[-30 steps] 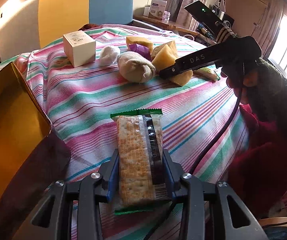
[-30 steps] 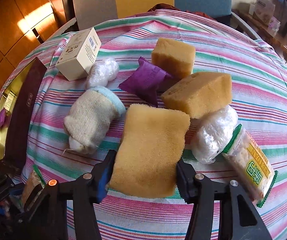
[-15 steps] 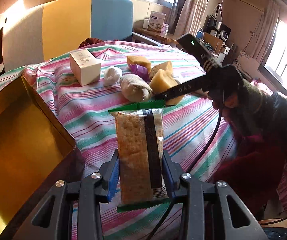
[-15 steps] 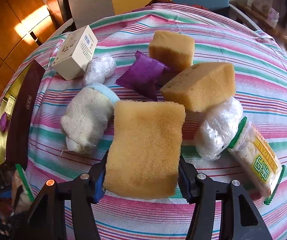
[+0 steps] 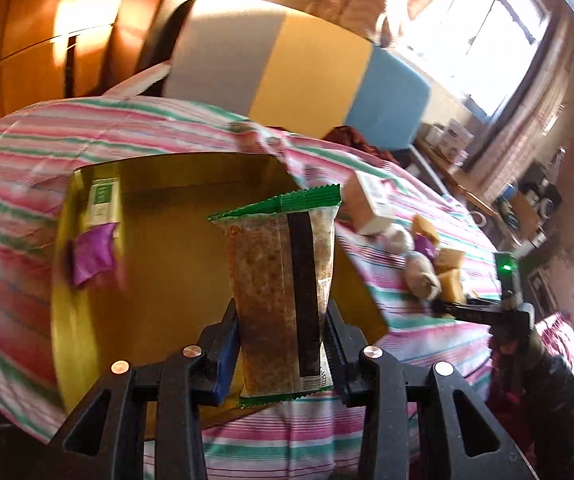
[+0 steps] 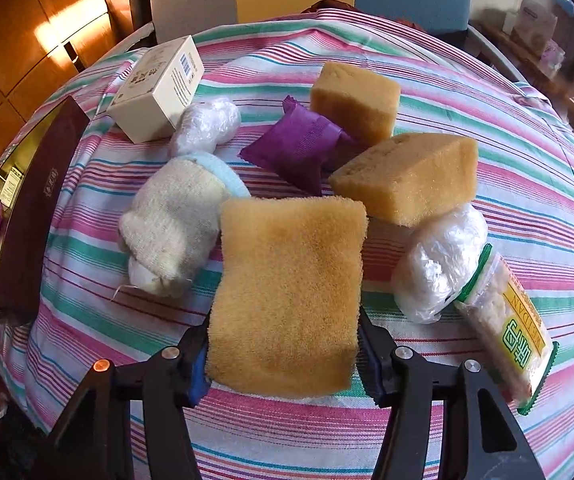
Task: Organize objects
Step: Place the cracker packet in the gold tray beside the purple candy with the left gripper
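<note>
Left gripper [image 5: 283, 344] clamped on cracker packet [image 5: 283, 300], poised over gold box [image 5: 175, 216], probably for dropping in beside purple sachet [image 5: 91, 256]. Right gripper [image 6: 285, 356] pinching flat sponge [image 6: 287, 292] above striped cloth [image 6: 527, 184], awaiting boxing.

Warm window glare, left-view blur

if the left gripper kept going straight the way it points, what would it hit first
Probably the gold inside of the open box: the left gripper, shut on the cracker pack, points into it. Depth is unclear.
</note>
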Motion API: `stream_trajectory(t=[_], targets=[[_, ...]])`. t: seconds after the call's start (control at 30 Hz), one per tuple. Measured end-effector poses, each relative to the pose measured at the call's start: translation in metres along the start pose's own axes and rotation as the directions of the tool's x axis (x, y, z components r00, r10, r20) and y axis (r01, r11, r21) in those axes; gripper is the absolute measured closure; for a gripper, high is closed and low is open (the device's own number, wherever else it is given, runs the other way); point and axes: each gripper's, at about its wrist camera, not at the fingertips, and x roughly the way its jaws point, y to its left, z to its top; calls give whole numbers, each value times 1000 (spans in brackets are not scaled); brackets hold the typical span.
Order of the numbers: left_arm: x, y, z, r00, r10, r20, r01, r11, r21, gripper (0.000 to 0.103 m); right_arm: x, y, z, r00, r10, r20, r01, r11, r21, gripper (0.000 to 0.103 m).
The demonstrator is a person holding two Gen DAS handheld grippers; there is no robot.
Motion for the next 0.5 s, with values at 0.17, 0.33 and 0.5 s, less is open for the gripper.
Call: stream_trajectory(t=[0.17, 0.33, 0.5], targets=[[23, 57, 2, 984, 153, -88, -162, 981, -109, 65, 2, 5, 1, 1000, -13, -2, 13, 1000, -10, 44], [43, 78, -3, 953, 256, -164, -276, 954, -116, 65, 2, 5, 1, 1000, -14, -2, 14, 1000, -12, 44], [48, 81, -4, 923, 330, -197, -350, 933, -79, 64, 1, 5, 0, 1000, -17, -2, 17, 1000, -15, 44]])
